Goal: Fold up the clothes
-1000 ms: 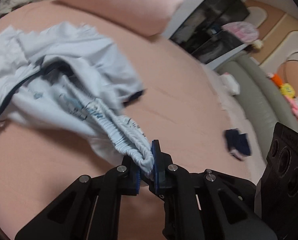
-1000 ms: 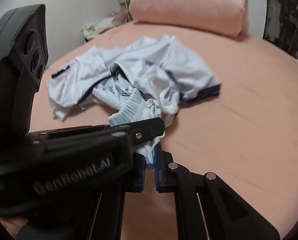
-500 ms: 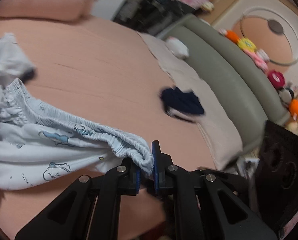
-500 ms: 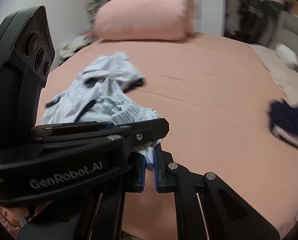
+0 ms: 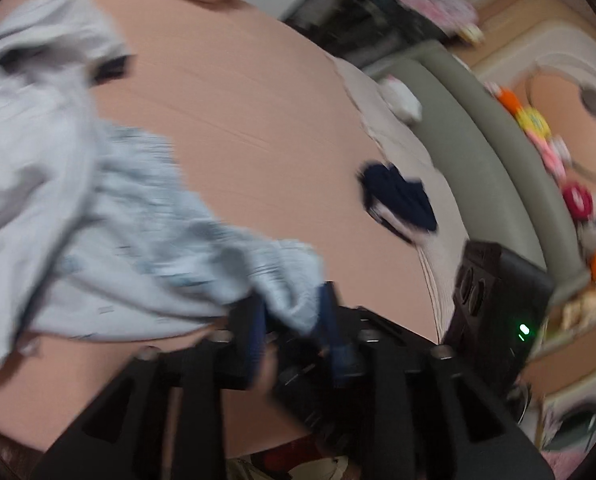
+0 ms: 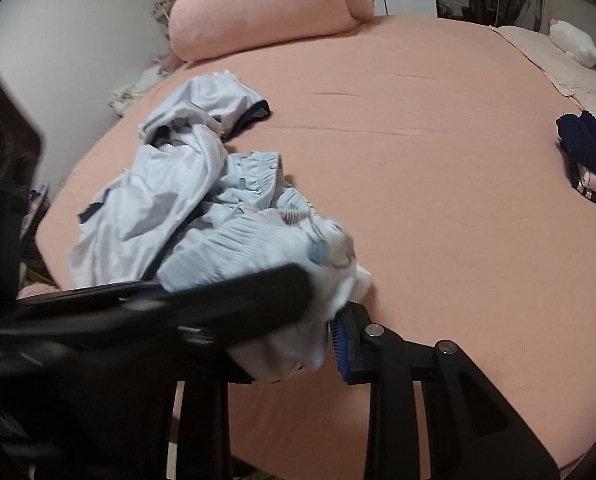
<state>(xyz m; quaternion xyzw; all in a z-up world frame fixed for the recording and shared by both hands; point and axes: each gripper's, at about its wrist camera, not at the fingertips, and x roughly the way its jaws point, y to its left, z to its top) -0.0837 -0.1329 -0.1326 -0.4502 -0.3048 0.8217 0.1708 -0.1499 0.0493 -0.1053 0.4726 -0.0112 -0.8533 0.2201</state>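
A pile of pale blue and white clothes [image 6: 169, 200] lies on the pink bed [image 6: 418, 200]. The front garment, printed light blue shorts with an elastic waistband [image 5: 169, 240], lies loosely between the spread fingers of both grippers. My left gripper [image 5: 293, 320] is open, with the waistband draped between its blue pads; the view is blurred. My right gripper [image 6: 293, 344] is open; cloth [image 6: 289, 264] hangs against its right pad [image 6: 340, 344], and the left gripper's body hides its left finger.
A pink bolster pillow [image 6: 265, 12] lies at the bed's far end. A dark navy garment [image 6: 590, 152] lies at the right on a beige mat; it also shows in the left wrist view [image 5: 398, 200]. A grey-green padded rail [image 5: 490, 152] with toys runs beyond it.
Both grippers were shut on the shorts' waistband; now both have opened and the cloth sits loose between the fingers. The shorts were pulled away from the pile toward me.
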